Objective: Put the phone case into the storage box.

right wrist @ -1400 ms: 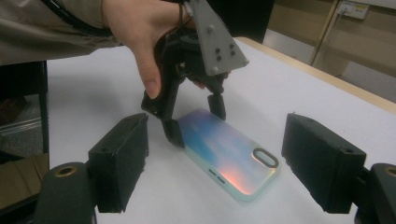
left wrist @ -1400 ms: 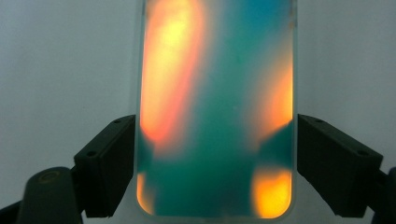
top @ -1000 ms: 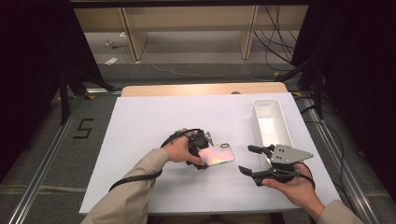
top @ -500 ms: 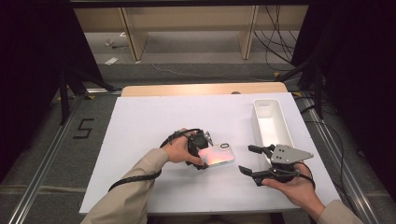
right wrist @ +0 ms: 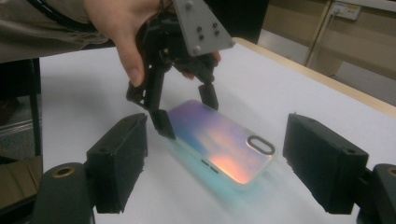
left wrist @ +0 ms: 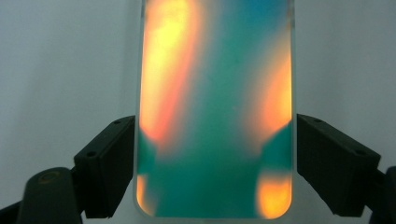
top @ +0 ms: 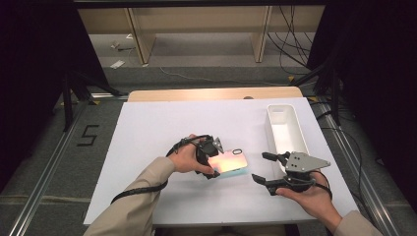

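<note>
One phone case [top: 227, 162], iridescent orange, pink and teal, lies flat on the white table [top: 147, 132], near the table's middle and left of the one white bin [top: 285, 129]. The case has one oval camera opening at the end that points toward the bin.

Two grippers are in use. The left gripper [top: 212, 160] grips the phone case across its width at the end farther from the bin; in the left gripper view [left wrist: 215, 154] its two black jaws press on the case's two long edges. The right gripper [top: 260, 167] is just right of the phone case, between the case and the near end of the bin; its two jaws stand wide apart with nothing between them and do not touch the case, which the right gripper view [right wrist: 219, 140] shows ahead of them.
</note>
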